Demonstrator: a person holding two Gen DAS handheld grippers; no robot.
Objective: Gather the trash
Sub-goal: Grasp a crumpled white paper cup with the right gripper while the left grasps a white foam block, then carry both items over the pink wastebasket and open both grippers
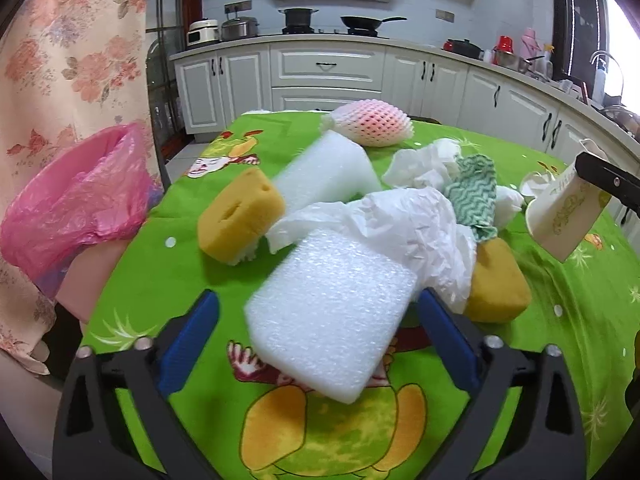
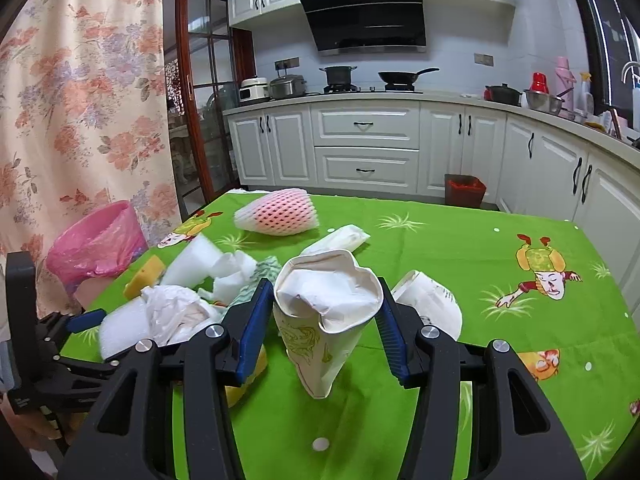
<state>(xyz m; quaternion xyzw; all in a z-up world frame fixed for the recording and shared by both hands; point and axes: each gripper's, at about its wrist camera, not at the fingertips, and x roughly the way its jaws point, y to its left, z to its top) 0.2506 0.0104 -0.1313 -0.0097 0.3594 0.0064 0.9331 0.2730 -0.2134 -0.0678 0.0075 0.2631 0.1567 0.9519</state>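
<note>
Right wrist view shows my right gripper point(image 2: 326, 314) clamped on a crumpled paper cup point(image 2: 326, 312), its blue pads pressing the rim from both sides and the cup lifted above the green tablecloth point(image 2: 460, 280). In the left wrist view my left gripper point(image 1: 318, 320) stands spread wide around a white foam block point(image 1: 332, 312); the right pad looks to touch the block's edge, the left pad stands apart from it, so nothing is gripped there yet. The block lies at the near edge of the pile: two yellow sponges point(image 1: 240, 216), crumpled white paper point(image 1: 400, 220), a green patterned cloth point(image 1: 474, 196), and a pink foam fruit net point(image 1: 370, 122) further back. The bin with the pink bag point(image 1: 80, 196) stands off the table's left edge.

I judge I'm mid-collection, one piece in hand and one lined up. Next I'd need to squeeze the left pads onto the foam, then carry both pieces left over the bag's mouth, keeping the light foam from slipping.
</note>
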